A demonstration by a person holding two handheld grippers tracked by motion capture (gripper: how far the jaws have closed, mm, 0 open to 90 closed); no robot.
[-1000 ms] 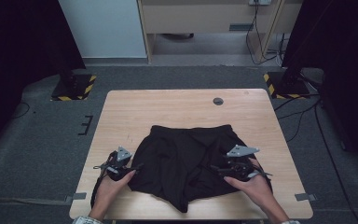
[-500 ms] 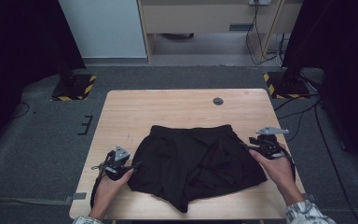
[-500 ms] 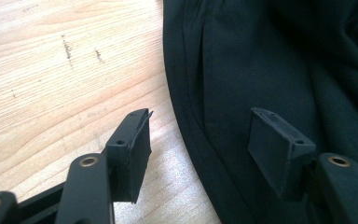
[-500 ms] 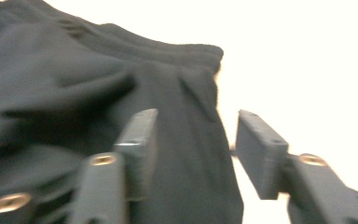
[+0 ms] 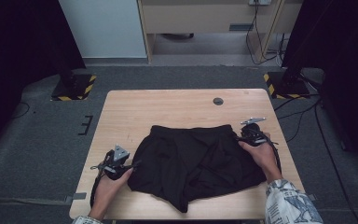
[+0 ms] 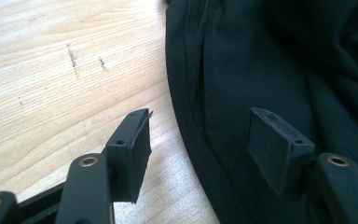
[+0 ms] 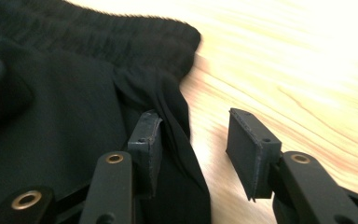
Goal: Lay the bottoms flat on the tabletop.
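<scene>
Item: black shorts [image 5: 198, 163], laid flat on wooden counter [image 5: 168, 105], waistband toward far edge, legs toward the person; near centre, slightly rumpled w/ folds across the front. Left gripper [image 5: 121, 163] at the shorts' left hem edge, low on the counter; jaws apart, straddling the hem w/o pinching it – one pad over bare wood, other over fabric. Right gripper [image 5: 251, 135] at the right waistband corner; its jaws have just been closing but stand parted, side seam lying between them, not yet clamped. Step in hand (judged): taking hold of two opposite edges, prob. to fold or straighten. To do it well: get a full bite on the thick elastic corner at right, not just the thin outer layer; at left, slide the lower pad under the hem so both layers are caught; close both before lifting, keep pull even so the cloth doesn't skew. Views: high view gives whole layout, both hands, small dark disc [image 5: 218, 101] at far edge. Left gripper view gives stitched hem [image 6: 191, 116] and pad gap [image 6: 135, 144]; right gripper view gives ribbed waistband [image 7: 98, 32] and loose side fold [image 7: 168, 107] against the inner pad.
</scene>
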